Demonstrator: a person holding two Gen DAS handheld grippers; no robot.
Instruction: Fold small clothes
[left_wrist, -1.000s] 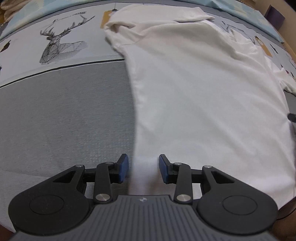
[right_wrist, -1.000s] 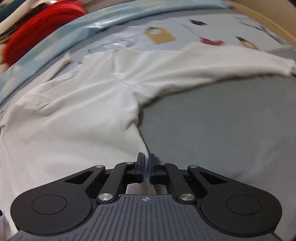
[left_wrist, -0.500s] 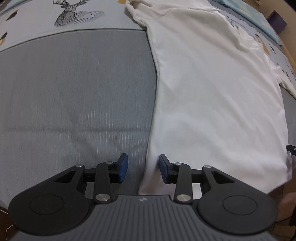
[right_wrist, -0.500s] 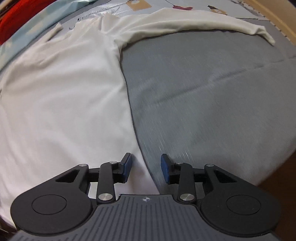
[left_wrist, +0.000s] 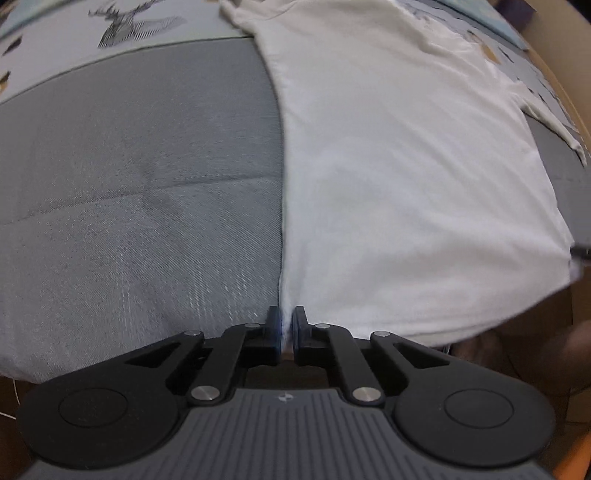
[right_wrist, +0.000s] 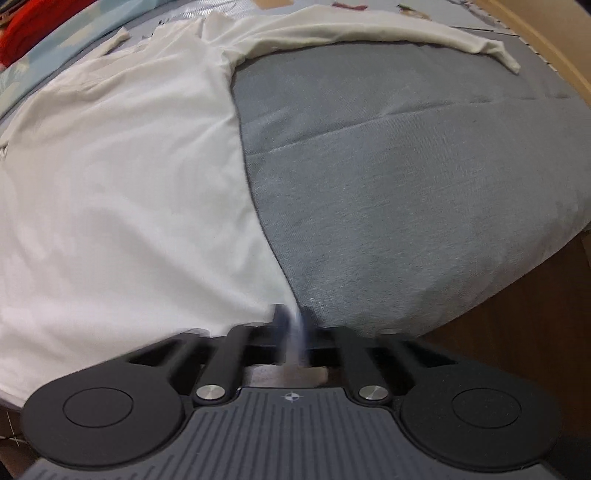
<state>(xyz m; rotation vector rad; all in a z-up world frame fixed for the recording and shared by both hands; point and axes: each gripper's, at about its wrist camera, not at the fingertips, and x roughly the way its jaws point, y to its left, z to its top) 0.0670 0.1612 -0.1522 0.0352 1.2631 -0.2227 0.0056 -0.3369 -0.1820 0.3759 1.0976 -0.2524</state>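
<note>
White shirt (left_wrist: 406, 166) lies flat on the grey bedcover (left_wrist: 140, 184), one sleeve (right_wrist: 369, 31) stretched out to the side. Left gripper (left_wrist: 287, 325) pinches the hem's left corner, jaws closed on cloth. Right gripper (right_wrist: 293, 325) is blurred, jaws pinching the hem's right corner.

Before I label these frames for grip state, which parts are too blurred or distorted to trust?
Right wrist view: the right tool is motion-smeared at its fingertips, so its hold on the white shirt hem is unclear. Left wrist view: the left tool is sharp, pinching the hem; fisheye bends the grey mattress edges.
</note>
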